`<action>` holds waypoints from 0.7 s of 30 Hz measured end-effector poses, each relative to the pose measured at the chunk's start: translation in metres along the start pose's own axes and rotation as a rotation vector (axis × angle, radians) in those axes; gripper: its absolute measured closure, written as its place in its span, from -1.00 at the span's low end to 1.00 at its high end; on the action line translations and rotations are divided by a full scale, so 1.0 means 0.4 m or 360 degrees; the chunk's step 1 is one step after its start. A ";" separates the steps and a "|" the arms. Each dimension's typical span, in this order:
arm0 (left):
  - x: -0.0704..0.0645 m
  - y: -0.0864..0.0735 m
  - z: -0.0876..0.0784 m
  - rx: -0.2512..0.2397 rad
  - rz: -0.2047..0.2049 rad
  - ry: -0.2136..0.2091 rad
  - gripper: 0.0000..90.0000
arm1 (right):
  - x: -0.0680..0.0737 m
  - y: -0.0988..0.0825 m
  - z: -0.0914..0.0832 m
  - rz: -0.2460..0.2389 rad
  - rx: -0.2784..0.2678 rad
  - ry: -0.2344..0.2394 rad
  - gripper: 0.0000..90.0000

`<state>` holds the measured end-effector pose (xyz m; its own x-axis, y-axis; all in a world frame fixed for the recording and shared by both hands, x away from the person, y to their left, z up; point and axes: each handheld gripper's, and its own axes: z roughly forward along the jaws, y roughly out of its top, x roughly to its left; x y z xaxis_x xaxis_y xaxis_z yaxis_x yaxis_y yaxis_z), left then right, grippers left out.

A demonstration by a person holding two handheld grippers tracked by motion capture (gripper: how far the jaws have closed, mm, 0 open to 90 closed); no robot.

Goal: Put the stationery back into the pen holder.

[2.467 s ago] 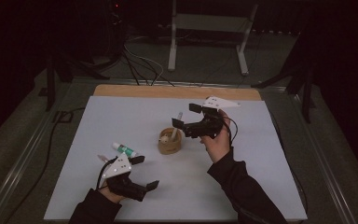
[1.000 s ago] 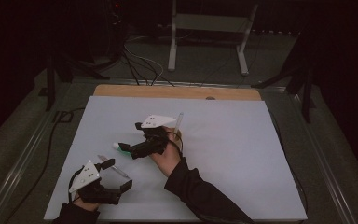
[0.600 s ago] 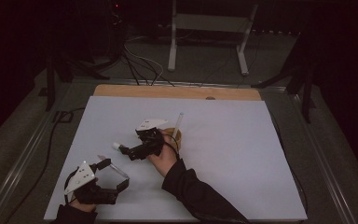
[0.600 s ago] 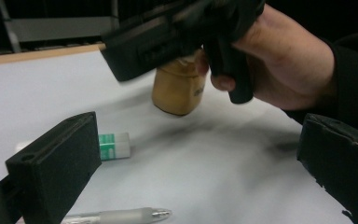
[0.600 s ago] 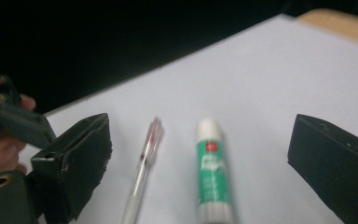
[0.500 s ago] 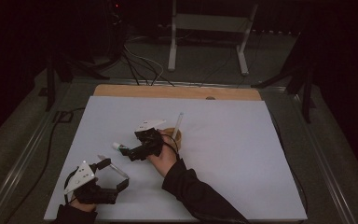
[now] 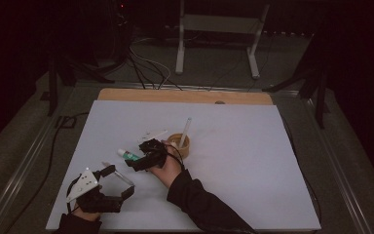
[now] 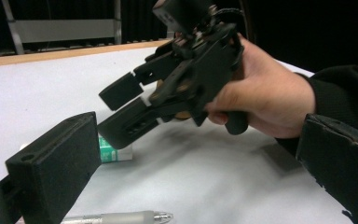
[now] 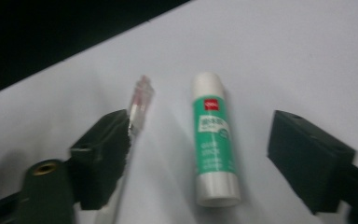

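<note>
straddling glue stick [image 9: 215,156], right gripper [image 9: 219,154] fingers [image 9: 307,161] closing

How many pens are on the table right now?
2. One pen stands tilted in the small round holder near the middle. The other pen lies flat on the table by the left claw, near the glue stick.

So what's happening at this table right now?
A person works with a handheld gripper in each hand. The right gripper is over a green-and-white glue stick lying on the white table, jaws just closing either side, not yet gripping. The left gripper waits open by a clear pen. Another pen stands in a small brown cup.
</note>
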<state>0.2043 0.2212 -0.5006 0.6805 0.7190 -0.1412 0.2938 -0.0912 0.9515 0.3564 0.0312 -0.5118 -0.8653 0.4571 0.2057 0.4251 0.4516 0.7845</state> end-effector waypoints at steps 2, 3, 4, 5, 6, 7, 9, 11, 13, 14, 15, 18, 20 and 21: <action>-0.001 0.000 0.001 0.0001 -0.0001 -0.0003 -0.99 | -0.002 -0.003 0.008 -0.0012 0.0020 -0.0012 -0.45; -0.001 0.000 0.001 0.0001 0.0001 -0.0001 -0.99 | -0.002 -0.005 0.012 -0.0026 0.0037 -0.0025 -0.38; -0.001 0.000 0.001 0.0002 0.0003 -0.0003 -0.99 | -0.001 -0.006 0.016 -0.0033 0.0046 -0.0039 -0.33; -0.002 0.001 0.001 0.0001 0.0003 -0.0004 -0.99 | 0.000 -0.008 0.020 -0.0036 0.0059 -0.0035 -0.30; -0.002 0.001 0.001 0.0002 0.0005 -0.0002 -0.99 | 0.000 -0.009 0.023 -0.0053 0.0068 -0.0046 -0.25; -0.002 0.001 0.001 0.0003 0.0006 -0.0003 -0.99 | 0.000 -0.010 0.027 -0.0066 0.0074 -0.0049 -0.20; -0.002 0.000 0.001 0.0004 0.0003 -0.0003 -0.99 | 0.002 -0.012 0.035 -0.0080 0.0100 -0.0059 -0.13; -0.001 0.000 0.001 0.0006 0.0000 -0.0003 -0.99 | 0.002 -0.012 0.043 -0.0092 0.0122 -0.0061 -0.05; -0.001 0.000 0.000 0.0004 -0.0002 -0.0002 -0.99 | 0.002 -0.013 0.050 -0.0094 0.0153 -0.0077 0.01; 0.000 0.000 0.001 0.0002 -0.0006 -0.0004 -0.99 | 0.002 -0.013 0.053 -0.0092 0.0170 -0.0080 0.03; 0.000 0.000 0.000 0.0003 -0.0007 -0.0001 -0.99 | 0.003 -0.013 0.056 -0.0097 0.0188 -0.0098 0.07; 0.000 0.000 0.001 0.0004 -0.0007 -0.0001 -0.99 | 0.005 -0.014 0.064 -0.0105 0.0228 -0.0116 0.18; -0.001 0.000 0.001 0.0006 -0.0005 -0.0002 -0.99 | 0.004 -0.014 0.069 -0.0114 0.0254 -0.0118 0.26; -0.001 0.000 0.001 0.0006 -0.0004 0.0000 -0.99 | 0.005 -0.014 0.071 -0.0120 0.0263 -0.0132 0.31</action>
<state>0.2042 0.2207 -0.5005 0.6796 0.7194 -0.1436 0.2982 -0.0920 0.9500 0.3598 0.0514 -0.5325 -0.8744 0.4757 0.0961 0.4039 0.6034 0.6876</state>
